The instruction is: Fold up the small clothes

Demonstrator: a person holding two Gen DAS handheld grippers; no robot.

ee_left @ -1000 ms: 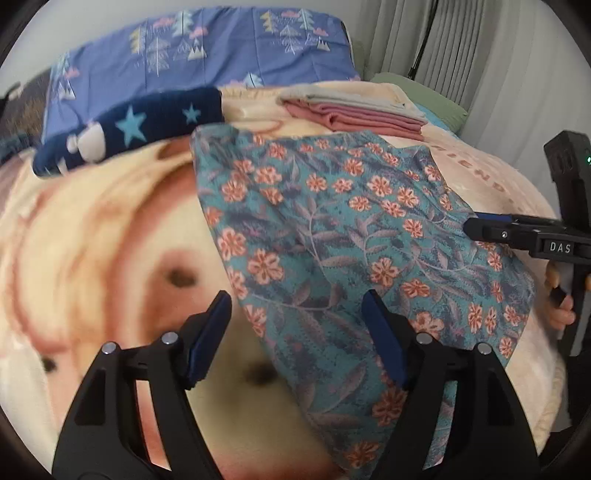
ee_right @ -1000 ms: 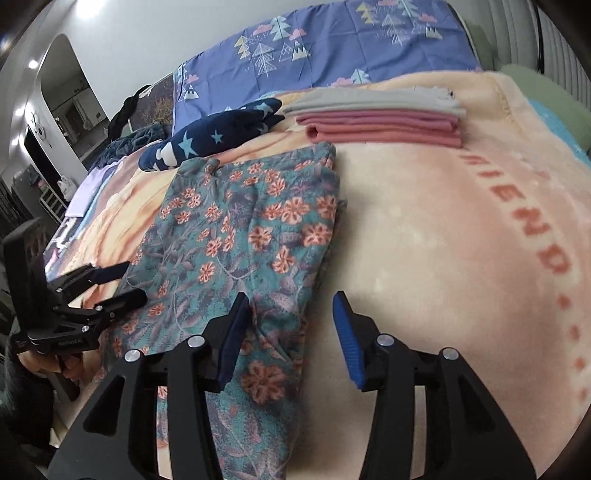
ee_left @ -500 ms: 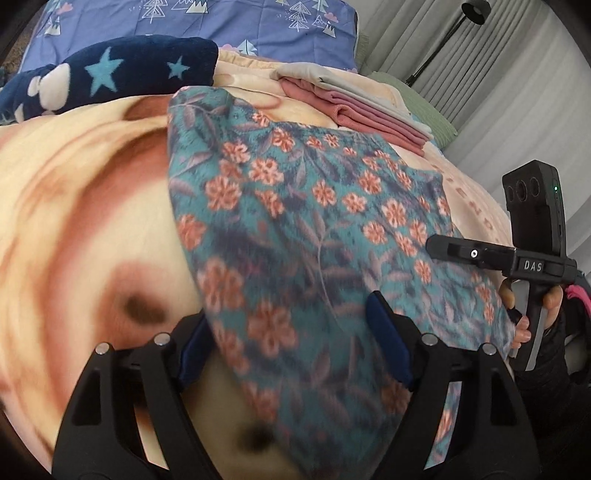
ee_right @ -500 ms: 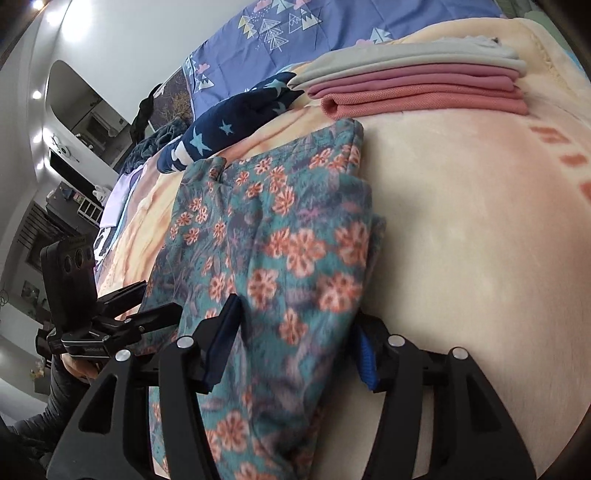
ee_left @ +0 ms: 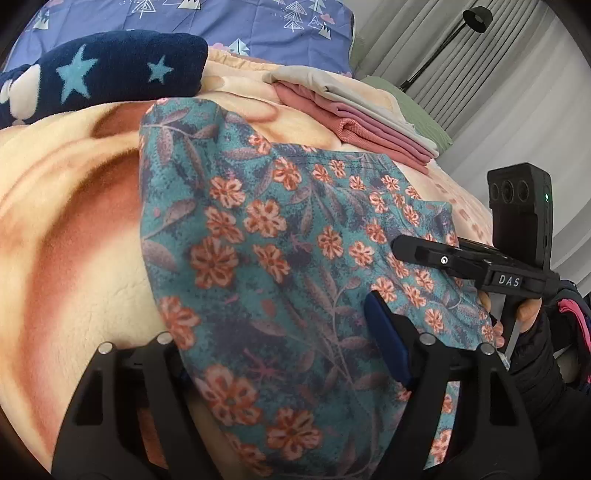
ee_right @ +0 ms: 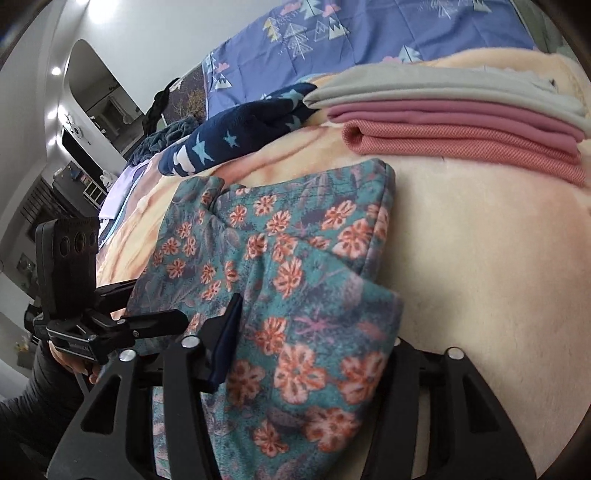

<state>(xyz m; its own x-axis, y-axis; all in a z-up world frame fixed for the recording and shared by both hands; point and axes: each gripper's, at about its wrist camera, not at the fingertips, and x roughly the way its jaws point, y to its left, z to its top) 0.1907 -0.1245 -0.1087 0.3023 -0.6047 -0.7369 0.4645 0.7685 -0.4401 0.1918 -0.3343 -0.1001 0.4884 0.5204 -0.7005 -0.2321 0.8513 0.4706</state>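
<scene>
1. The floral garment (ee_left: 280, 266), teal with orange flowers, lies on the peach plush blanket (ee_left: 74, 236). It fills the middle of both views, and its near end reaches in between each gripper's fingers.
2. In the left wrist view the cloth runs from about 11 o'clock down to 5 o'clock. In the right wrist view (ee_right: 295, 295) its right edge shows a doubled layer, with an upper flap overlapping the lower part.
3. The left gripper (ee_left: 291, 354) straddles the garment's near left corner. The cloth bulges up between its fingers and hides the left pad. The right blue pad (ee_left: 388, 343) lies against the fabric. I cannot tell whether the cloth is truly pinched.
4. The right gripper (ee_right: 306, 354) has the garment's near right corner between its fingers. Its jaws have just been closing, the left pad (ee_right: 227, 339) stands against the fabric and the right pad is buried under it. Whether the grip is firm I cannot tell.
5. At 1 o'clock beyond the garment sits a folded stack (ee_left: 354, 110) of pink and grey clothes.
6. At 11 o'clock lies a navy star-patterned fleece (ee_left: 103, 74), touching the blanket's far side.
7. Behind both, at 12 o'clock, is a blue pillow with trees (ee_left: 251, 18).
8. A hand (ee_left: 524, 310) holds the other gripper's handle at 3 o'clock in the left wrist view.
</scene>
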